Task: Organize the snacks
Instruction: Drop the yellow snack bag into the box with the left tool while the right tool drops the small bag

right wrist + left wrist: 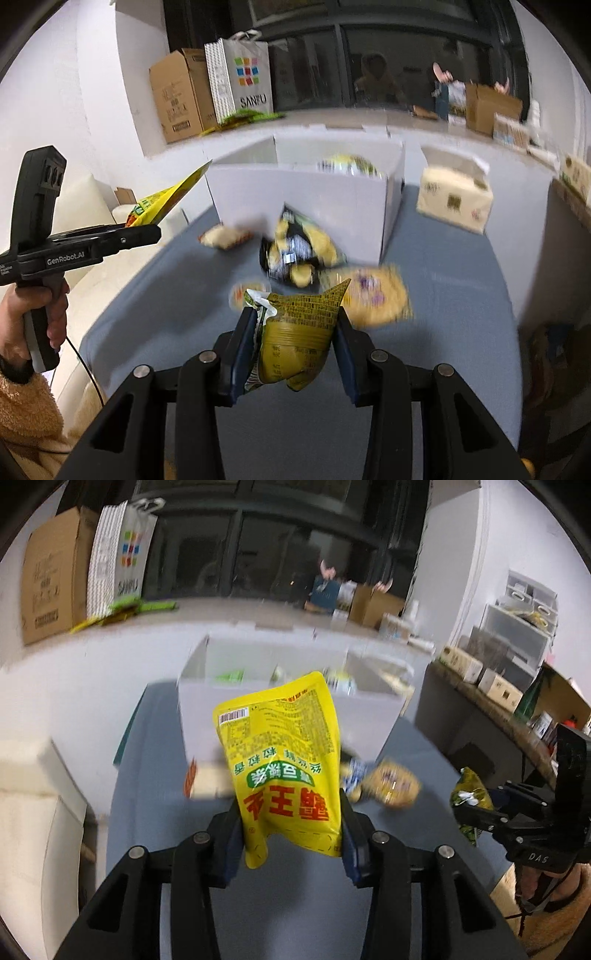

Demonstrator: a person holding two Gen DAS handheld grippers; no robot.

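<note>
I have the left gripper [291, 834] clamped on a yellow pouch [280, 760] and the right gripper [295, 350] on an olive packet [299, 332], both above the table [461, 295]. The white box [295, 199] holds some snacks; loose packets [295, 251] remain outside.

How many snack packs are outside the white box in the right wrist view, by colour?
Bright yellow pack: 1
Olive pack: 1
Black-and-yellow pack: 1
Yellow-and-purple pack: 1
Beige pack: 1
Total: 5, not counting one small blur beside the olive one.
</note>
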